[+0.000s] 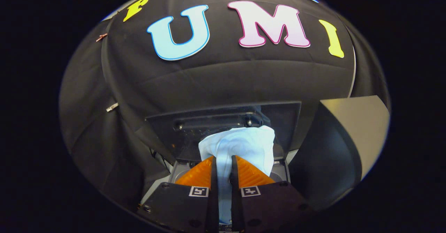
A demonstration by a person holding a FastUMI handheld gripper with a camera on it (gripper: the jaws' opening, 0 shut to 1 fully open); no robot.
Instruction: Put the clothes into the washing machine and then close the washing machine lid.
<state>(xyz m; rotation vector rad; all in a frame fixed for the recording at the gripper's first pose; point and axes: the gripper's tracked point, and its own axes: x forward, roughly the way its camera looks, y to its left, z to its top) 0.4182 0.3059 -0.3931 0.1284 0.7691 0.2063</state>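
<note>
The biggest thing here is the black cloth wall (pixel 223 79) of the booth, which curves behind everything. In front of it stands the washing machine (pixel 177 172), dark and boxy, with grey edges showing low down by the fingers. Its lid (pixel 223 128) is open and stands up at the back, tilted toward the wall, with two small round knobs on its inner face. Off to the right side is a pale, flat board (pixel 362 128) with a slanted edge, well apart from the machine. Next comes the piece of clothing (pixel 244 145), a light blue cloth all bunched up. It hangs above the machine's open top, in front of the raised lid. The gripper (pixel 223 173) is squeezed tight on this cloth. Both orange fingers (pixel 197 173) press on it from each side, and a strip of the cloth runs down between them.
</note>
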